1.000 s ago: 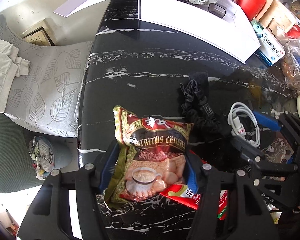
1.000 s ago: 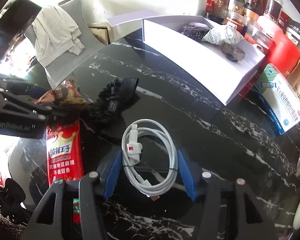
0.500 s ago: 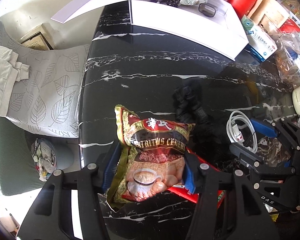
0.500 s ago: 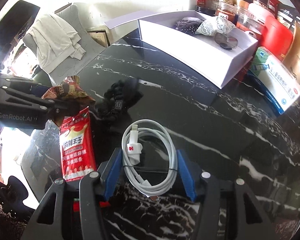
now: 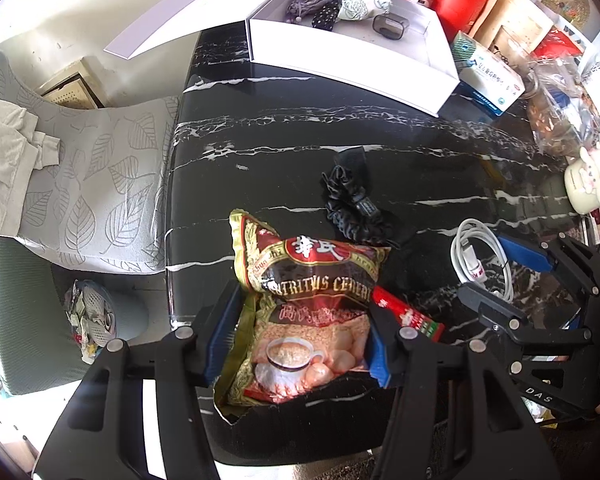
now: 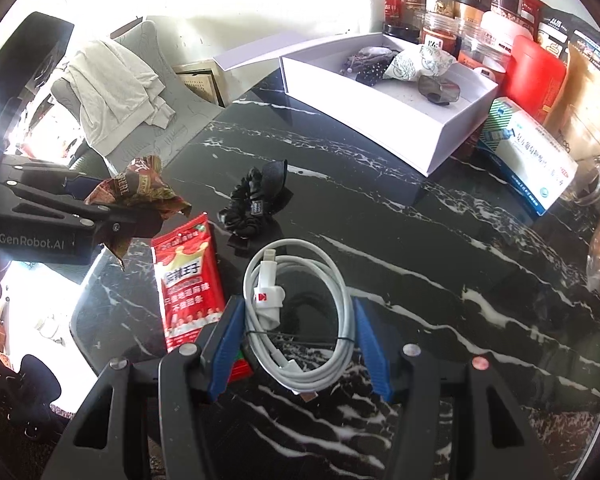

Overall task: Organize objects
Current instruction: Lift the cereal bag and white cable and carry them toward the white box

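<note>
On the black, white-veined marble table [image 5: 340,152], the left tongs [image 5: 300,340] pinch a crinkly "CEREAL" packet [image 5: 308,312] near its front edge; the right tongs [image 6: 296,340] clasp a coiled white cable [image 6: 300,308].

Black white-veined table [image 5: 340,128], white box [image 5: 352,60], red packet [image 6: 188,280], white cable [image 6: 300,304].

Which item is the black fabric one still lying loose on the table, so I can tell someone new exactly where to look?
Start at the open white box at the far side of the black marble table. Come toward the camera to the middle of the tabletop: the black scrunchie lies there, beyond the red snack packet and the coiled white cable. It is the only ruffled black cloth piece, with a small label.
</note>
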A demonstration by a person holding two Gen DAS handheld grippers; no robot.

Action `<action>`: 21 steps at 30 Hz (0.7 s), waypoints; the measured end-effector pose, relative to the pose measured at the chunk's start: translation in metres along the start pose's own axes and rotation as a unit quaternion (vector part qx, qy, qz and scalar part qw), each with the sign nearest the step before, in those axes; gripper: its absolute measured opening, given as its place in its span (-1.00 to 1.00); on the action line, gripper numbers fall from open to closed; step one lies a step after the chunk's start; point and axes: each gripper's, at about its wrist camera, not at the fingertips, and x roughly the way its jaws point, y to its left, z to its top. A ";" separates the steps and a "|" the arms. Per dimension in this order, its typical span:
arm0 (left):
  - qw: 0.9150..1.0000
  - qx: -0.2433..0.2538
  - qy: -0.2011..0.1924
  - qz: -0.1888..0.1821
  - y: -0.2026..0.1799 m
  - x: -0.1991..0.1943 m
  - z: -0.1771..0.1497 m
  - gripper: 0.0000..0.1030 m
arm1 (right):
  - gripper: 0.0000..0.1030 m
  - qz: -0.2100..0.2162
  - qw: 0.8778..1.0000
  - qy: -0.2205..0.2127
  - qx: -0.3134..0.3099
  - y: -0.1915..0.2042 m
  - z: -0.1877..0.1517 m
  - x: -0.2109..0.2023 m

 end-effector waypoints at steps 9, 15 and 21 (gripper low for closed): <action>1.000 0.014 -0.011 -0.004 -0.009 -0.030 -0.004 0.04 | 0.08 0.004 1.000 -0.009 -0.004 0.014 0.002 -0.031; 0.999 0.035 -0.021 -0.006 -0.021 -0.051 -0.004 0.03 | 0.08 -0.001 1.000 -0.018 0.002 0.019 0.002 -0.053; 0.998 0.058 -0.035 -0.013 -0.036 -0.072 -0.002 0.03 | 0.08 -0.013 0.999 -0.028 0.013 0.018 0.001 -0.074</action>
